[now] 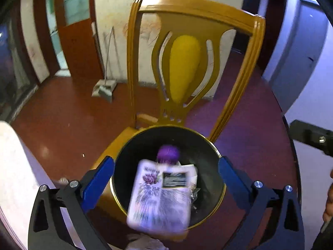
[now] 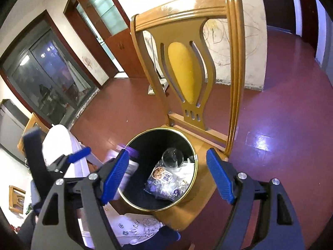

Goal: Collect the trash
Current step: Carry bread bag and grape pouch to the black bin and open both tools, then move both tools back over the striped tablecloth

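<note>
Left gripper (image 1: 166, 177): jaws wide apart, nothing pinched | pouch (image 1: 160, 195): blurred, loose between jaws, over bin (image 1: 210, 148) mouth | bin: on chair (image 2: 208, 145) seat, wrappers (image 2: 166, 179) inside | right gripper (image 2: 167, 177): jaws apart, empty, bin at 12 o'clock

A glossy yellow-brown wooden chair with a yellow padded oval back panel (image 2: 183, 68) is set on a polished red-brown floor (image 2: 281, 114) — scribbled off-white walls (image 1: 116, 10), dark-framed glass doors (image 2: 47, 79) and a dustpan (image 1: 104, 88) are seen behind.
</note>
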